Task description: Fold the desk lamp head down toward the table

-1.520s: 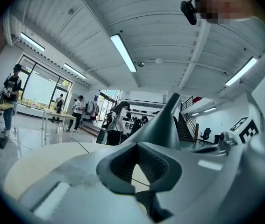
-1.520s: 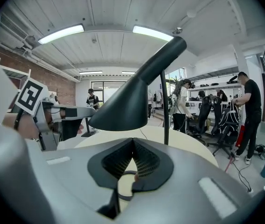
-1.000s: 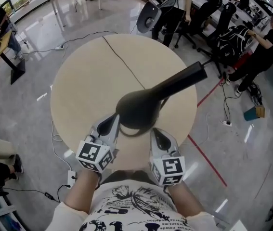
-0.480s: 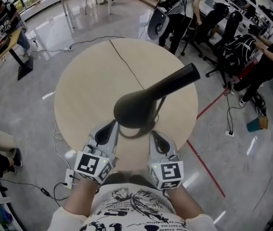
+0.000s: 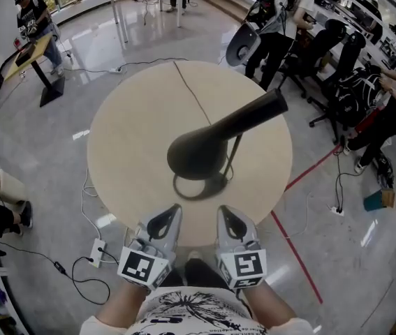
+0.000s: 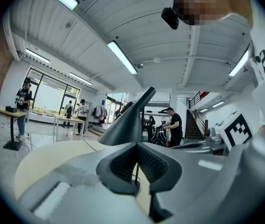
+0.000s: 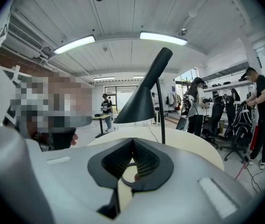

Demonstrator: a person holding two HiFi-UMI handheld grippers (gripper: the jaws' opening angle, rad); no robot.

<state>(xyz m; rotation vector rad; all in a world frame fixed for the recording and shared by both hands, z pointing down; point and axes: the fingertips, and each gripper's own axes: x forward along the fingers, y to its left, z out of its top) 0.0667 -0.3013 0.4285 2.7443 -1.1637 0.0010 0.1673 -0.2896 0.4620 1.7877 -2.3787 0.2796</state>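
The black desk lamp stands on the round beige table. Its cone head points at the table, with the neck slanting up to the right. A thin stem drops to the ring base. My left gripper and right gripper are both shut on nothing, side by side at the table's near edge, short of the lamp. From the left gripper the lamp head rises just ahead. From the right gripper the head and stem stand ahead.
A thin black cable runs across the table to the far edge. Office chairs and several people stand at the right and back. A power strip and cords lie on the floor at left, a red floor line at right.
Both grippers have drawn back from beside the lamp head to the table's near edge. The lamp has not visibly changed its pose.
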